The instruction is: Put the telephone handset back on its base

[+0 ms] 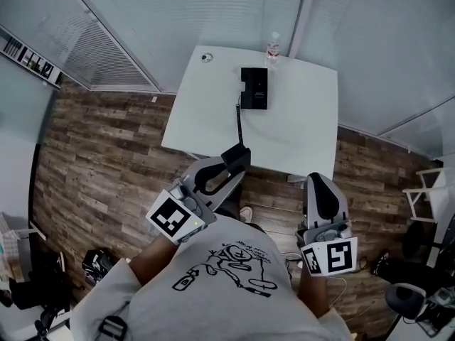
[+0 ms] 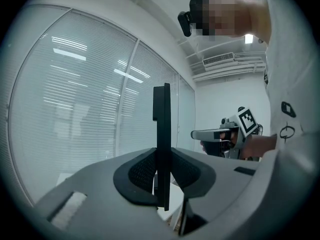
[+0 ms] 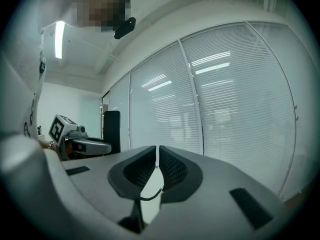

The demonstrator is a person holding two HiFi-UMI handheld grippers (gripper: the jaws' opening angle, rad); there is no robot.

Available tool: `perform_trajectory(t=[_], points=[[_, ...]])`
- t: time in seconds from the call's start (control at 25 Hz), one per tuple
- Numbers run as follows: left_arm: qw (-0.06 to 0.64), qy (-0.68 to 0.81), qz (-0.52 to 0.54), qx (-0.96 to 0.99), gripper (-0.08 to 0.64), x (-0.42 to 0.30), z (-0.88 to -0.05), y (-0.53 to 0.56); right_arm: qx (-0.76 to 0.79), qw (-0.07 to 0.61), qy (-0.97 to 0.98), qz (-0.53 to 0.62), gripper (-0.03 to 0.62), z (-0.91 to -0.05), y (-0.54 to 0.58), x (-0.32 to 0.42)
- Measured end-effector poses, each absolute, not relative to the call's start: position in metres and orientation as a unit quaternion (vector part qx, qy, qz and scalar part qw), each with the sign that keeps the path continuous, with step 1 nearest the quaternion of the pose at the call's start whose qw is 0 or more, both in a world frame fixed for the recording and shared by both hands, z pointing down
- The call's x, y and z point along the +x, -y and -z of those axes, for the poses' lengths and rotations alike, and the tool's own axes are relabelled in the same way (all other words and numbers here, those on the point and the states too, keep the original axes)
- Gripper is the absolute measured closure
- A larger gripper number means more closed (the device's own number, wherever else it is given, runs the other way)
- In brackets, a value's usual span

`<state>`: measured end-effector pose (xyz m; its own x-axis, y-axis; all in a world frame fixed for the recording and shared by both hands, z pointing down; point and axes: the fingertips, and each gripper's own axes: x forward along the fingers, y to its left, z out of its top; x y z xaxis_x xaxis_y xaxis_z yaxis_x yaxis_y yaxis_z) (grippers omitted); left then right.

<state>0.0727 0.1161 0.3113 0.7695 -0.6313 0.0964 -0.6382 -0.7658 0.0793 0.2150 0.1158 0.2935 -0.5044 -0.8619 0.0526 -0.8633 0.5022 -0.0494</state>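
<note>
the telephone base [image 1: 254, 89] sits toward the far side of the white tabletop [image 1: 302, 137], with a clear water bottle [image 1: 273, 48] just beyond it and a small round object [image 1: 206, 57] off to its left near the far corner. a dark cord [image 1: 238, 123] runs from the base's near left corner across the tabletop toward the person.

the black handset [image 1: 237, 153] is off the base, held in the air at the near edge of the tabletop, well apart from the base. the left gripper [image 1: 231, 165] is closed on it: in the left gripper view the handset [image 2: 161, 119] stands upright as a thin dark slab with both pads pressed against its sides.

the right gripper [image 1: 318, 179] is nearer the person than the base and to its right, over the wooden floor [image 1: 106, 155] beside the near edge. its jaws [image 3: 156, 166] are all but together, a slim gap between the pads, with nothing in them.
</note>
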Motion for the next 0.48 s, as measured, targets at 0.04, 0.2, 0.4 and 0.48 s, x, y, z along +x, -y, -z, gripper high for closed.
perform_trajectory(t=[0.04, 0.2, 0.4, 0.48], points=[[0.053, 0.336, -0.032, 0.940, 0.488, 0.072, -0.312, -0.113, 0.497, 0.012, 0.867, -0.033, 0.577, -0.294, -0.112, 0.213], [0.055, 0.330, -0.032, 0.942, 0.486, 0.067, -0.316, -0.098, 0.493, 0.017, 0.869, -0.030, 0.577, -0.295, -0.094, 0.204], [0.062, 0.333, -0.017, 0.941, 0.488, 0.055, -0.314, -0.066, 0.487, 0.029, 0.873, -0.025, 0.577, -0.296, -0.063, 0.188], [0.066, 0.334, -0.015, 0.940, 0.488, 0.049, -0.317, -0.050, 0.486, 0.033, 0.873, -0.026, 0.577, -0.298, -0.047, 0.182]])
